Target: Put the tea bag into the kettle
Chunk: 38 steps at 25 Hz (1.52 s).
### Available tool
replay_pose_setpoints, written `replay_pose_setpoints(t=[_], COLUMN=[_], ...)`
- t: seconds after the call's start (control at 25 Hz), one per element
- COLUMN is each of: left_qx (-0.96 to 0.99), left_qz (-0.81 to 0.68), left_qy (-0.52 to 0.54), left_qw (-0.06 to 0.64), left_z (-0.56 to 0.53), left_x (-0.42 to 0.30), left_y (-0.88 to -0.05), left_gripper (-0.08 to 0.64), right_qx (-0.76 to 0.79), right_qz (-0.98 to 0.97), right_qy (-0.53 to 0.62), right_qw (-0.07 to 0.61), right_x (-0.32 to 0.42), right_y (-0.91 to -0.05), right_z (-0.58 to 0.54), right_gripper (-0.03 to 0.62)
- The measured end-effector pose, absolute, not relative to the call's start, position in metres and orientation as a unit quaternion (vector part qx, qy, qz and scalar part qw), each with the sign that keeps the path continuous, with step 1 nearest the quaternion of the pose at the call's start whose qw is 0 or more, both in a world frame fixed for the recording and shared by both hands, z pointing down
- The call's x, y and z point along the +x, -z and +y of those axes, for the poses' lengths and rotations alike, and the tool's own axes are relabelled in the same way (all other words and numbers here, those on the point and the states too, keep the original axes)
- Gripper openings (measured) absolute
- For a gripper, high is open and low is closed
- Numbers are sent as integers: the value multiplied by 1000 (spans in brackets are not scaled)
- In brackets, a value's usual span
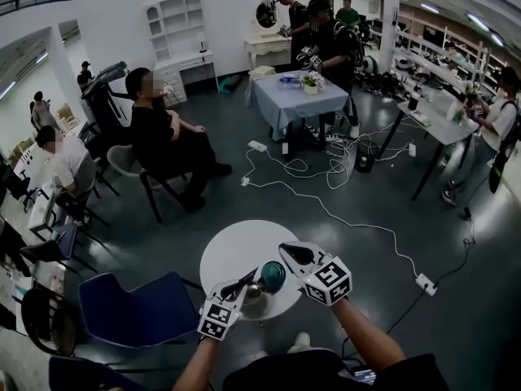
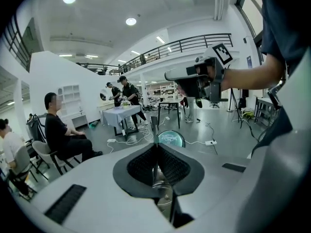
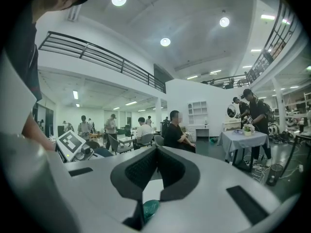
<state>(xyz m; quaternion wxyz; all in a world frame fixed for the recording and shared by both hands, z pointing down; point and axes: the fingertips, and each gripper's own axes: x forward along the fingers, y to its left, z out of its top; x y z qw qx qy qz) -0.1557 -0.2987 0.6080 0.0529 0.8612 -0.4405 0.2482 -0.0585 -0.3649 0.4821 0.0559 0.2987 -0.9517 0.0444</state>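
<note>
A small metal kettle (image 1: 254,292) stands on the near part of the round white table (image 1: 236,251), its teal lid (image 1: 273,277) tipped up. The left gripper (image 1: 249,278) reaches to the kettle's top with its jaws closed. In the left gripper view the left gripper (image 2: 156,148) is shut, a thin pale strip showing between the pads; I cannot identify it. The kettle's metal rim (image 2: 163,192) lies right under it and the lid (image 2: 171,139) just beyond. The right gripper (image 1: 290,253) hovers over the lid, shut and holding nothing (image 3: 155,152). I cannot make out a tea bag.
A blue chair (image 1: 142,308) stands left of the table. A seated person (image 1: 167,141) is further back, with a cloth-covered table (image 1: 297,96) and standing people behind. White cables and a power strip (image 1: 425,283) run across the dark floor to the right.
</note>
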Motion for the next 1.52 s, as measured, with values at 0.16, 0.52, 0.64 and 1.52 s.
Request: replay_pose_setpoints(t=[0.16, 0.52, 0.64, 1.52], left_qx=[856, 853, 850, 839], left_qz=[-432, -403, -399, -356], left_qy=[-277, -326, -338, -404], left_qw=[52, 61, 66, 76], left_z=[-303, -313, -317, -344], left_x=[-153, -158, -160, -165], left_y=[-624, -659, -664, -703], left_gripper=[28, 28, 28, 28], right_qx=[294, 294, 295, 297], right_qz=[-953, -953, -952, -950], right_qy=[-40, -43, -44, -52], right_qw=[61, 64, 66, 76], right_x=[-58, -61, -61, -71], right_y=[-486, -491, -490, -504], right_z=[-371, -384, -390, -426], right_gripper=[15, 15, 15, 15])
